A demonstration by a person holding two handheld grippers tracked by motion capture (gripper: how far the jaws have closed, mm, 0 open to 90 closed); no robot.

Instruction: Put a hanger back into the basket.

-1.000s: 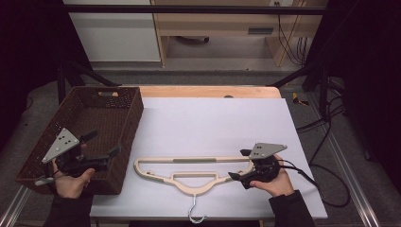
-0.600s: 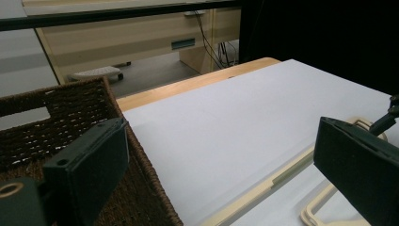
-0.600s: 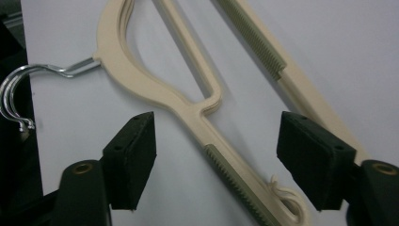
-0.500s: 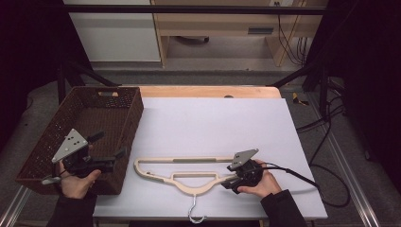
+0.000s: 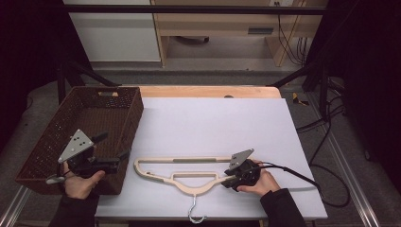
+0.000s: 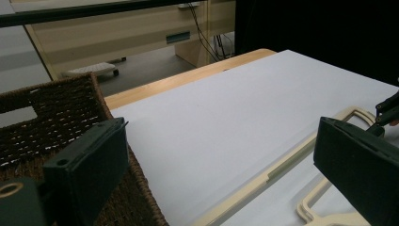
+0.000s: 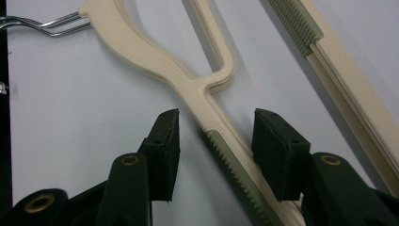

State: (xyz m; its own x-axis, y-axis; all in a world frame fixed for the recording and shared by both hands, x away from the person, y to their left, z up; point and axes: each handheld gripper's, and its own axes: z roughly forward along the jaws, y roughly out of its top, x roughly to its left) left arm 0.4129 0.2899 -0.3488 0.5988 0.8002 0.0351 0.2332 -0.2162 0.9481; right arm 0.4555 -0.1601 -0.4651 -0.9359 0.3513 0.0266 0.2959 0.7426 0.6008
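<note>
Hanger (image 5: 189, 172), cream with a metal hook, lies flat on the white tabletop (image 5: 217, 123), just to the right of the brown basket (image 5: 85, 127). Starting left of the hanger, the basket sits at the tabletop's left edge. The left claw (image 5: 116, 158) is held over the basket's right wall, close to the hanger's left end, and it is released, with its two black pads wide apart and nothing between them. In the left gripper view the hanger's long bar (image 6: 282, 169) runs across the white sheet past the basket's corner (image 6: 70, 122). At the right end of the hanger, the right claw (image 5: 230, 178) is down at the tabletop. In the right gripper view the right claw (image 7: 216, 141) has just been closing, and one thin arm of the hanger (image 7: 202, 101) runs between its pads. A small gap still shows on each side, so it is not squeezing yet.
</note>
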